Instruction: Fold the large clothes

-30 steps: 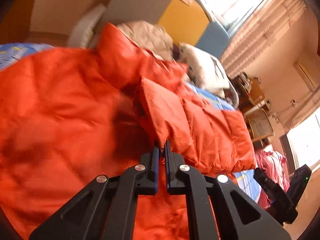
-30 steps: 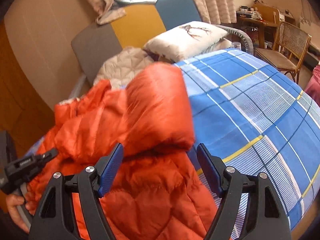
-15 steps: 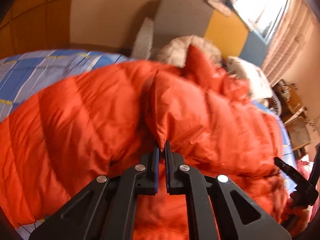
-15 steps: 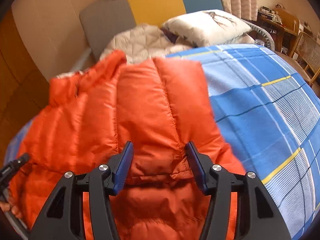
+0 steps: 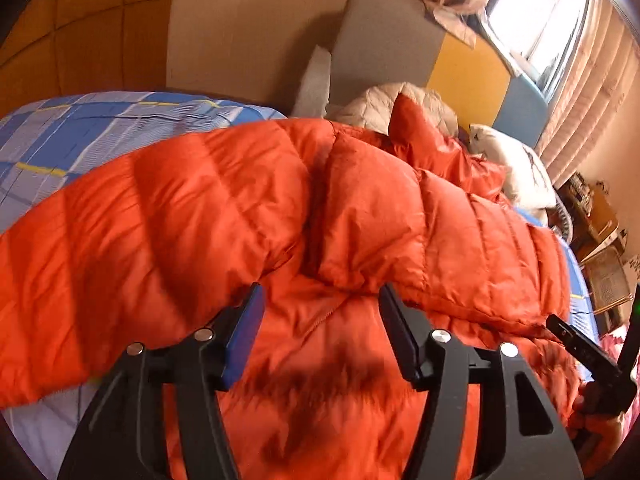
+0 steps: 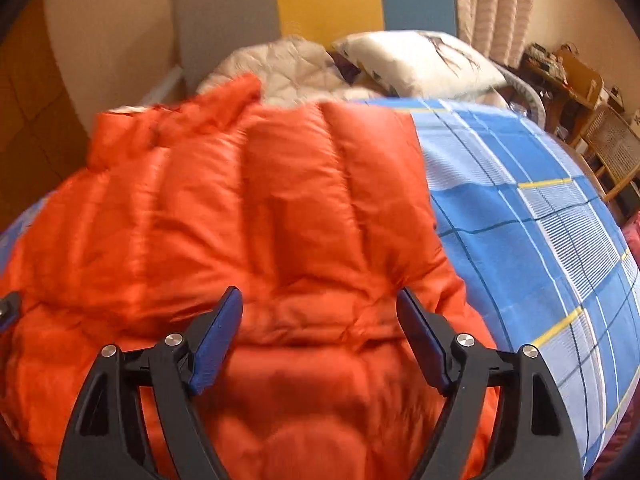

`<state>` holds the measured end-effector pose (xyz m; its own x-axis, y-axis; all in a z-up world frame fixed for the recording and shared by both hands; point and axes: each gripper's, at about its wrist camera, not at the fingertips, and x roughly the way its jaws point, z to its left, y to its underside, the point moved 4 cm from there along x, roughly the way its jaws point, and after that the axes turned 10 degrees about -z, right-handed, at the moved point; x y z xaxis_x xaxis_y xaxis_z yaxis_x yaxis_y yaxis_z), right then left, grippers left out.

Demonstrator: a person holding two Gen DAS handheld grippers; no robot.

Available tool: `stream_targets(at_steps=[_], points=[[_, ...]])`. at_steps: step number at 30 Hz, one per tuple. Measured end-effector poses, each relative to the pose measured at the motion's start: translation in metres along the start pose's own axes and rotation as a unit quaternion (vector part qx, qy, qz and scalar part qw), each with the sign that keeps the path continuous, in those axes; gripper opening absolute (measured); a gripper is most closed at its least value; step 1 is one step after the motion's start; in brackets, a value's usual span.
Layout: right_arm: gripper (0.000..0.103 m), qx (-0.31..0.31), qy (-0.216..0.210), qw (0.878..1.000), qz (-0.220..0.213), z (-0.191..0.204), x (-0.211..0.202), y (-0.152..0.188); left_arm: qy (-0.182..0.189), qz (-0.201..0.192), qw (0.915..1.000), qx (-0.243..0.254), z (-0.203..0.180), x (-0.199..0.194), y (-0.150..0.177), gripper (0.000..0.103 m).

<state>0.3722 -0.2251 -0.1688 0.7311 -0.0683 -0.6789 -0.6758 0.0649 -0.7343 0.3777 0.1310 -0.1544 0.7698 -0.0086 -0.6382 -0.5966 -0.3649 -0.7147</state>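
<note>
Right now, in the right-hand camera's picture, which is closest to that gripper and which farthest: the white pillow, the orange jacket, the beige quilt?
1. Orange jacket, right under the right gripper.
2. Beige quilt, behind the jacket.
3. White pillow, beside the quilt on its right, slightly farther.

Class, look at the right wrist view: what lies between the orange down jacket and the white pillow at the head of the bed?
A crumpled beige quilted blanket lies between the orange down jacket and the white pillow, clearest in the right wrist view.
</note>
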Motion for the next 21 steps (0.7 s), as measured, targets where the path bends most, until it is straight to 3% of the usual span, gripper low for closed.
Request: stream_targets(at_steps=[7,17,21], points=[[0.079,-0.011,-0.043,0.999,0.006,0.027,-0.050,0.035,-0.009,-0.029,0.9995,-0.005,0.023,-0.056,0.023,0.062],[0.079,-0.031,-0.042,0.999,0.005,0.048,-0.091,0.084,-0.016,-0.044,0.9985,0.030,0.045,-0.115,0.064,0.062],[0.079,-0.040,-0.038,0.998,0.001,0.051,-0.099,0.098,-0.015,-0.039,0.9990,0.015,0.061,-0.130,0.080,0.062]])
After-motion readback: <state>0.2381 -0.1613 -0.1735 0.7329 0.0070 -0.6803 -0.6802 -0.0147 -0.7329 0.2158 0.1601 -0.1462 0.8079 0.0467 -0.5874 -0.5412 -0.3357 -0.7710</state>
